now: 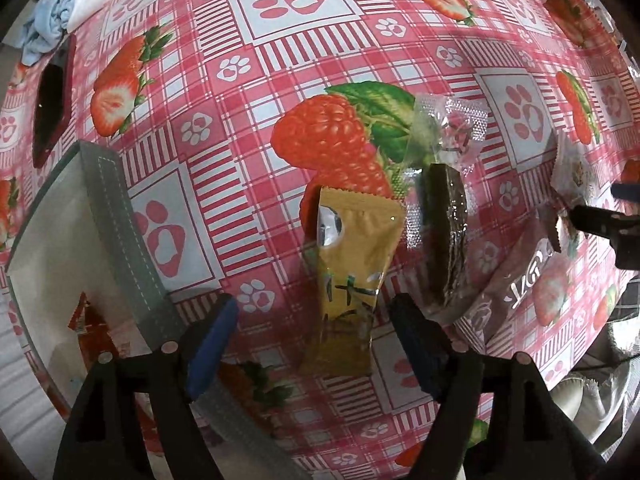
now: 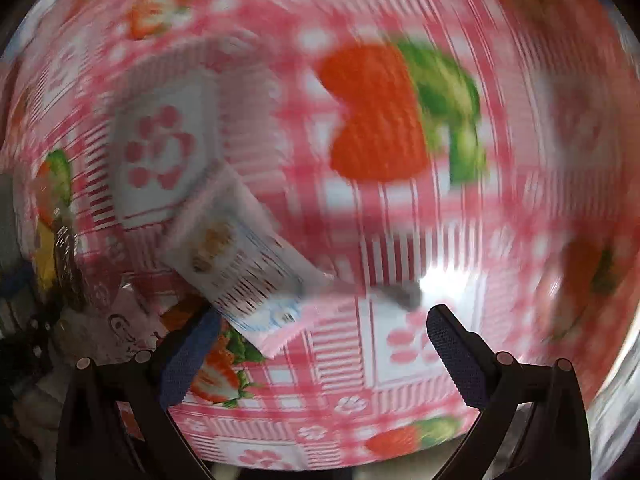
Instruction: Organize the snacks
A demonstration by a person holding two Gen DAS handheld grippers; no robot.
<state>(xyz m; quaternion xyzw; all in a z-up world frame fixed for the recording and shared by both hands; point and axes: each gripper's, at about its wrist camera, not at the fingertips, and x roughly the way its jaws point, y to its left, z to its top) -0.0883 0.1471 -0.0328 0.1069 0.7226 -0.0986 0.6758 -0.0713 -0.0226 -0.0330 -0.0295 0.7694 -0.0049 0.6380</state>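
Both of my tongs stand apart with nothing clamped: my left gripper (image 1: 312,338) hangs over the gold snack packet (image 1: 348,276) lying flat on the strawberry tablecloth (image 1: 224,128), beside the dark wrapped snack (image 1: 446,236) and near the grey-edged box (image 1: 120,240). Under my right gripper (image 2: 324,344), in a blurred view, a white snack packet (image 2: 236,256) lies by the left finger

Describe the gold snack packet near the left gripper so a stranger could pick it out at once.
Find the big raspberry print in the middle of the pink checked tablecloth. Just below it, between the open blue-padded fingers of the left gripper, lies the gold packet. Unlike the clear-wrapped dark snack to its right, it is opaque gold with a small round window and dark green writing.
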